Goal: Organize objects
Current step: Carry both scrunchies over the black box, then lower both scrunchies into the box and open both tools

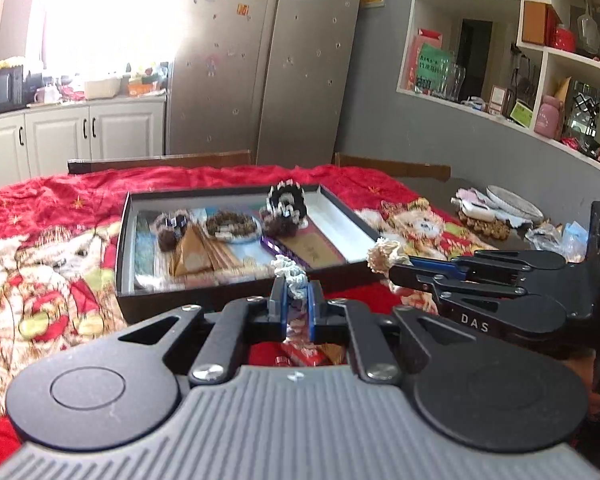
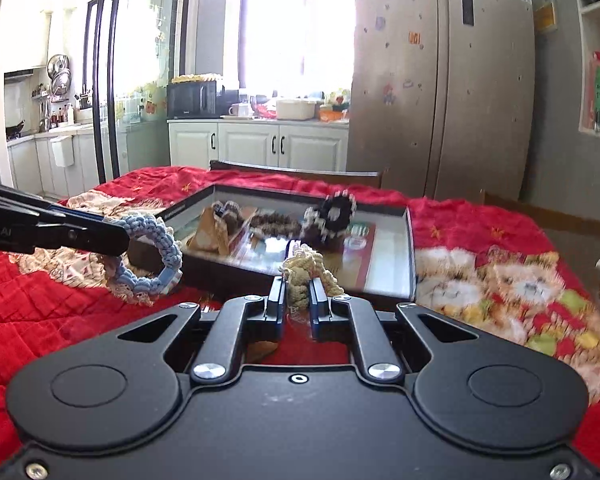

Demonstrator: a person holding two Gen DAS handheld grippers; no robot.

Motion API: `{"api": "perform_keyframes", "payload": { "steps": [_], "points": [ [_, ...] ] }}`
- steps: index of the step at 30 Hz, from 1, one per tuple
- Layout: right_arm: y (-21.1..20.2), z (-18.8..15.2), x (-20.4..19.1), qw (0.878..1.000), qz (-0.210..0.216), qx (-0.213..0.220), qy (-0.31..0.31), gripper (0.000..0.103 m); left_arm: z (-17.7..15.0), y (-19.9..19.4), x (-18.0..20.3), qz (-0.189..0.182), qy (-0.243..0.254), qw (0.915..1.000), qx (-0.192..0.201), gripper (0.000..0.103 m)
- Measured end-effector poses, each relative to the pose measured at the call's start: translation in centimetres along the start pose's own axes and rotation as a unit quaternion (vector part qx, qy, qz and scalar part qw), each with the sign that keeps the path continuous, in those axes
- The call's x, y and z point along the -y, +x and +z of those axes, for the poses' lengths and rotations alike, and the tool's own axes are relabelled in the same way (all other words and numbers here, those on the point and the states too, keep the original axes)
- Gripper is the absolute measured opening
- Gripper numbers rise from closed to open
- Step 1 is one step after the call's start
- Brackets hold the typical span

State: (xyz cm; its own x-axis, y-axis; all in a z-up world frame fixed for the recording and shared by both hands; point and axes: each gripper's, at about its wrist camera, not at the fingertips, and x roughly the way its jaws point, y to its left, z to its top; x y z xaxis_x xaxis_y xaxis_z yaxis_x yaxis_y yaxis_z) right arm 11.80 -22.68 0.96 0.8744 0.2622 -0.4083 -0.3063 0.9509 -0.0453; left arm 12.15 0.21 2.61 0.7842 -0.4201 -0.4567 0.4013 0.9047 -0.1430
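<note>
Fig. — Transfer step, both tools loaded. Left gripper (image 1: 295,300) is pinched on a pale blue-and-white knitted yarn ring (image 2: 152,256); in the right wrist view the ring hangs off the fingertips, clear of the cloth, just short of the tray's near corner. Right gripper (image 2: 298,300) is pinched on a cream knotted-cord scrunchie (image 2: 306,276), soft and bulging out above the pads, also off the table & near the tray's front wall.

Target (judged): shallow black cardboard tray w/ white inner walls (image 1: 340,208), lying on a red quilted tablecloth w/ bear print (image 1: 60,208). Already inside: a black-and-white beaded ring standing on edge (image 1: 287,202), a brown beaded bracelet lying flat (image 1: 232,226), a tan folded paper fan (image 1: 196,252), plus smaller dark pieces too blurred to name.

Step in hand, as judged: carrying the two fabric rings to the tray; neither set down yet. Next move likely calls for carrying both over the front wall, picking bare floor (right part of the tray looks freest), then spreading the jaws low so the limp rings don't snag on the pads or roll.

Materials: yarn and cord compress easily, rough texture, good grip; tray is rigid w/ thin walls.
</note>
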Motion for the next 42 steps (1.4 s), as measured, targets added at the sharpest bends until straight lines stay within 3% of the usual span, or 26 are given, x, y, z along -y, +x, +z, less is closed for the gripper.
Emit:
{"api": "perform_keyframes", "payload": {
  "steps": [15, 29, 42],
  "points": [
    [5.8, 3.8, 0.4, 0.998, -0.047, -0.004, -0.04, 0.012, 4.4, 5.2, -1.0, 0.021, -0.003, 0.9996, 0.018, 0.012],
    [12.5, 3.2, 1.1, 0.995, -0.082, -0.037, -0.04, 0.012, 4.5, 11.6, -2.2, 0.039, -0.023, 0.999, -0.003, 0.012],
    [15.2, 2.9, 1.4, 0.995, -0.075, -0.059, -0.029, 0.012, 4.1, 14.3, -3.6, 0.057, -0.035, 0.9976, -0.017, 0.012]
  ]
}}
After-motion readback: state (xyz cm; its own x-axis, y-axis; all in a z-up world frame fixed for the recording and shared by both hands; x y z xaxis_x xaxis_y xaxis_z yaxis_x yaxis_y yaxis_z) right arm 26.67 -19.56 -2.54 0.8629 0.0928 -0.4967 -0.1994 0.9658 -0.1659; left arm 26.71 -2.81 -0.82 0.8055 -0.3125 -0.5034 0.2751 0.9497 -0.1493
